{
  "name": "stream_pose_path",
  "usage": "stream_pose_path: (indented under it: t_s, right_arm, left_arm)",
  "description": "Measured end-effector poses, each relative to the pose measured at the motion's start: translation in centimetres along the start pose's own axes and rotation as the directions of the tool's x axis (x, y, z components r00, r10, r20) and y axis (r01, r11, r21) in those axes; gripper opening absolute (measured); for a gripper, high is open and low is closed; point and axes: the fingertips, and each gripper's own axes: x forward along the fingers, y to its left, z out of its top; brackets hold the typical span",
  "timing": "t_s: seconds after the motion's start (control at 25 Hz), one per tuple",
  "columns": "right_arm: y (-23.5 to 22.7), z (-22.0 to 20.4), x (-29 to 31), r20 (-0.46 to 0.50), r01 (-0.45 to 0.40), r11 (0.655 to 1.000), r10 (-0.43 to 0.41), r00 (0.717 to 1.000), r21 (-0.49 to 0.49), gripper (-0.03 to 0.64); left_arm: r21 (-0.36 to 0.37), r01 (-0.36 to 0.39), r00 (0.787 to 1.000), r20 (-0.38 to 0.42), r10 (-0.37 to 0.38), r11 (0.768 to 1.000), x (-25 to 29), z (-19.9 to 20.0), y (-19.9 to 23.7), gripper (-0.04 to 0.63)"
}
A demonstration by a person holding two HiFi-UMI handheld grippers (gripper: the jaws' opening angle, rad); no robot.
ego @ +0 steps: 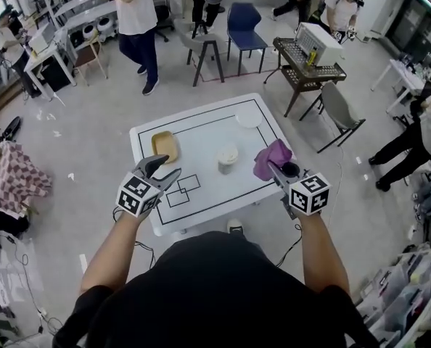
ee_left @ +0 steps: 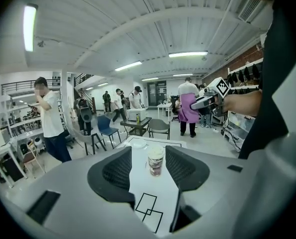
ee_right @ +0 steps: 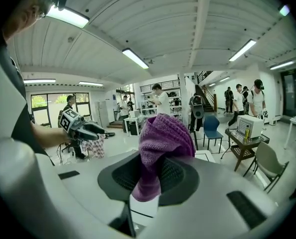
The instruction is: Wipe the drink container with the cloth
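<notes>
The drink container, a white-lidded paper cup (ego: 228,157), stands upright near the middle of the white table (ego: 201,133). My left gripper (ego: 166,168) hovers over the table's front left, jaws apart and empty. In the left gripper view the cup (ee_left: 155,160) shows beyond the gap of that gripper (ee_left: 148,154), well ahead of the fingertips. My right gripper (ego: 276,171) is at the table's right edge, shut on a purple cloth (ego: 272,158). In the right gripper view the cloth (ee_right: 160,143) bunches up above that gripper (ee_right: 153,172) and hides the cup.
A tan tray (ego: 165,146) lies at the table's left and a white plate (ego: 248,119) at its far edge. A small dark cup (ego: 291,170) sits by my right gripper. Black squares (ego: 183,191) are drawn near the front. Chairs, a cart (ego: 310,60) and several people surround the table.
</notes>
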Motion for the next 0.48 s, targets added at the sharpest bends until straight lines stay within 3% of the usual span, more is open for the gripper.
stream_pose_path:
  t_s: [0.24,0.48]
  right_arm:
    - [2.3,1.1,-1.7,-0.003,0.005,1.0,-0.005,1.0,0.012,0.092]
    - [3.3,-0.6,-1.8,0.019,0.019,1.0,-0.02,1.0,0.023,0.092]
  left_arm:
    - [-0.004,0.006,1.0,0.002,-0.006,1.0,-2.3,1.4,-0.8,0.229]
    - [-0.007,0.014,1.0,0.021,-0.014,1.0,-1.8,0.0,-1.5,0.218]
